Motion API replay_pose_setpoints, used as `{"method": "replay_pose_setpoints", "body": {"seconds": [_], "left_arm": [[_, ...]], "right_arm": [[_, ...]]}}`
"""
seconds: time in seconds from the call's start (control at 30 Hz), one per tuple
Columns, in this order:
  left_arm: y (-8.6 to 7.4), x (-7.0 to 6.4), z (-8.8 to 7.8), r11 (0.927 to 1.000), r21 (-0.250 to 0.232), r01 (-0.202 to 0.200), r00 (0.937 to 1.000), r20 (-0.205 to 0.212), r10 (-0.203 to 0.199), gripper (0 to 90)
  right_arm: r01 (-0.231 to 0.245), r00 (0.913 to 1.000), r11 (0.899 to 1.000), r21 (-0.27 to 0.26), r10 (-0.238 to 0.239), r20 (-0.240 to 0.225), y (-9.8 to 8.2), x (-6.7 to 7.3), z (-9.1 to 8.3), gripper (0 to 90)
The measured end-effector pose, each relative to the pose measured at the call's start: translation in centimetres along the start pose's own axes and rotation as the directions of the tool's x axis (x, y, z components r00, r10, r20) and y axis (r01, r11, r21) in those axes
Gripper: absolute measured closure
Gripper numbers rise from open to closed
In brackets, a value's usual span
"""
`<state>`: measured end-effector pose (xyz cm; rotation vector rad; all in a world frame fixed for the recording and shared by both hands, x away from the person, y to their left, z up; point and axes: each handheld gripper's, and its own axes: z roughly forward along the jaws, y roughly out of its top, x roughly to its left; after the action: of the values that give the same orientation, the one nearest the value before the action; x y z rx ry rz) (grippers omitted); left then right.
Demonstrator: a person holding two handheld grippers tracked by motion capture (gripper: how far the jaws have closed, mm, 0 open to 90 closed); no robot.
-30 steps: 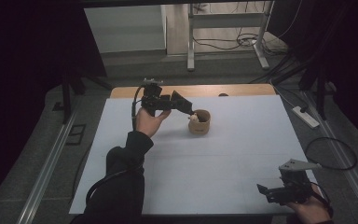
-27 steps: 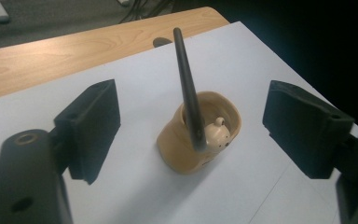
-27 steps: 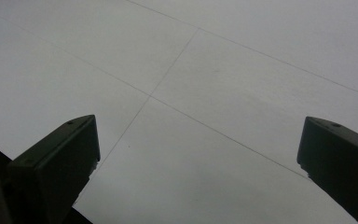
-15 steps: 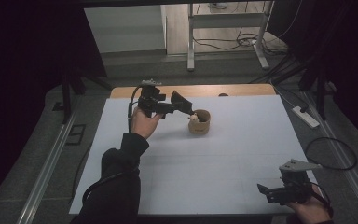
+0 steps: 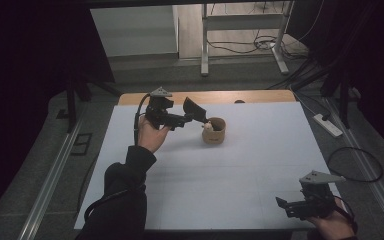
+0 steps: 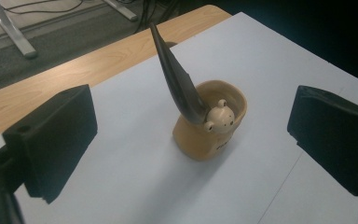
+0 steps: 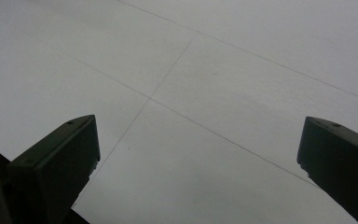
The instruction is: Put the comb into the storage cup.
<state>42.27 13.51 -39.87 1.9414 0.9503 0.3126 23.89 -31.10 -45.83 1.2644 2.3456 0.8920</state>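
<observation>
— Let's start with our left gripper [image 5: 194, 111]. In the left gripper view [image 6: 186, 135] we see its two black jaws standing wide apart, and they have just been opening. Nothing is pinched between the pads.

— Agreed. Past the jaws we look at the tan cup [image 6: 212, 126], the one with the little bear face on its front rim. A dark shoehorn-like piece [image 6: 175, 79] stands in it, leaning away towards the wooden table edge [image 6: 74, 70], with its lower end down inside the cup by the bear's head.

— From the high view we find that gripper raised over the white sheet [image 5: 220, 165], held in our left hand [image 5: 150, 136], its jaws pointing at the cup [image 5: 214, 131] from just beside it, apart from it. The cup stands upright on the sheet, towards the far side and a little left of the middle.

— And our right gripper [image 5: 283, 206]?

— We see it at the near right corner of the sheet, well apart from the cup, resting in our right hand [image 5: 332, 225]. In the right gripper view [image 7: 198, 154] its jaws are spread as well, with bare white sheet [image 7: 205, 70] between them and only faint pencil-thin lines crossing it.

— Beyond the table we make out grey floor, a white metal frame [image 5: 242, 30] and loose cables [image 5: 352, 165].
</observation>
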Motion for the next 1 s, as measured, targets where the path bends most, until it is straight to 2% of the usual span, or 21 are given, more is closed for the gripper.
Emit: {"method": "replay_pose_setpoints", "body": {"seconds": [0.17,0.43,0.8,1.0], "left_arm": [[-0.4,0.0,-0.3,0.9999,-0.006,-0.01,0.9999,-0.01,0.01,0.9],[-1.1,0.0,-0.6,0.9999,-0.008,-0.008,1.0,0.003,0.008,0.0],[-1.9,-0.4,-1.3,0.9993,-0.012,-0.034,0.9994,-0.005,0.034,0.0],[-2.5,-0.3,-1.8,0.9997,-0.014,-0.021,0.9997,0.009,0.022,0.0]], "right_arm": [[0.004,1.0,1.0,-0.001,-0.004,0.002,0.0,0.0,0.0,0.0],[0.01,0.9999,1.0,-0.001,-0.01,0.003,0.0,0.1,0.0,0.0],[0.014,0.9999,1.0,-0.002,-0.013,0.006,0.0,0.2,0.0,0.0],[0.017,0.9998,1.0,-0.004,-0.017,0.013,0.0,0.2,0.0,0.0]]}}
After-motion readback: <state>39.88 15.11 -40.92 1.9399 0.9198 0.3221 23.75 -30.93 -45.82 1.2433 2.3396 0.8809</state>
